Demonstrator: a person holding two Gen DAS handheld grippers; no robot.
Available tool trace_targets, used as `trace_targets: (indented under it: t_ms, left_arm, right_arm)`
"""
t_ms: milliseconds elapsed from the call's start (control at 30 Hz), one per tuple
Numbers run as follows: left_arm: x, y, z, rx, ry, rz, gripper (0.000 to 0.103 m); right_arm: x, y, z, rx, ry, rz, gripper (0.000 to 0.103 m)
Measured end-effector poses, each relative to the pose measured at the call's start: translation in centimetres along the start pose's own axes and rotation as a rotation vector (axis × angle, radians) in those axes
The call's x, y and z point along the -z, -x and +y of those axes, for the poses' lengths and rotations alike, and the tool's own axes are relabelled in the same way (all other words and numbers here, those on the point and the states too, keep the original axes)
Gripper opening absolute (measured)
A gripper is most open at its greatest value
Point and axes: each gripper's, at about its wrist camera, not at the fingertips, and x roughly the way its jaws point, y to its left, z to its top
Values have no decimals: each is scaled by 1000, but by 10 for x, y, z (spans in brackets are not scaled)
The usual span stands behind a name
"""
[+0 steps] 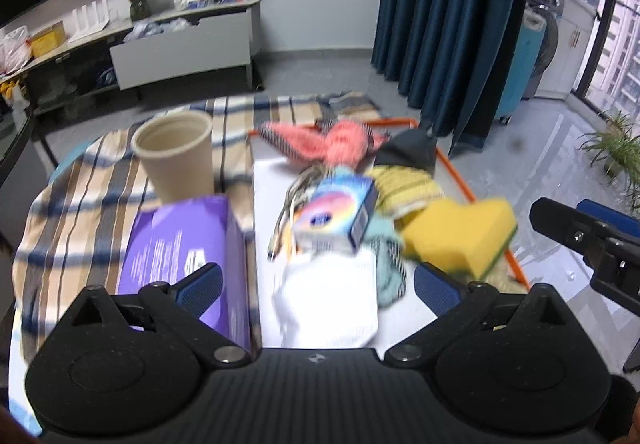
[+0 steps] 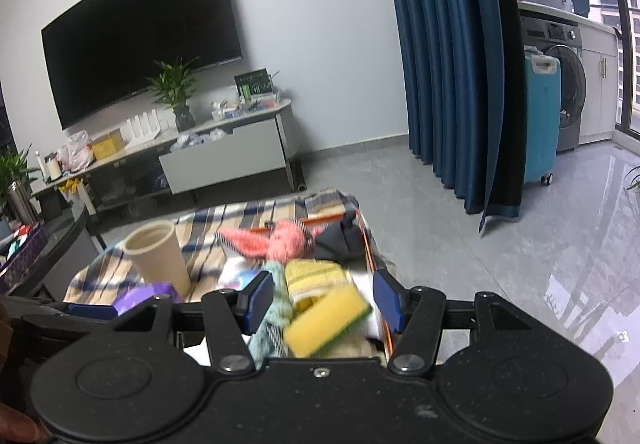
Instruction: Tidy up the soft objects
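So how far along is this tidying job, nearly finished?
Hard to say. A pink cloth, yellow sponge and white cloth already lie piled in the orange-rimmed tray. Neither the left gripper nor the right gripper holds anything. The pile still looks jumbled.

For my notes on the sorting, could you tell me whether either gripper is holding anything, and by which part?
Nothing is held. The left gripper and right gripper are both open; the yellow sponge lies loose between the right one's fingers.
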Motion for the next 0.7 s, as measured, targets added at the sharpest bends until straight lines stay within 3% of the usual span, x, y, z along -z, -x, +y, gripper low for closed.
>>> trace_targets:
  t_ms: [367,700]
  left_arm:
    - [41,6,-10,-29,4,33,103]
    - [53,9,-14,-31,3,49,103]
  right_arm:
    - [38,15,-12,8,-7,76,71]
    - [54,16,-8,-9,12,122,71]
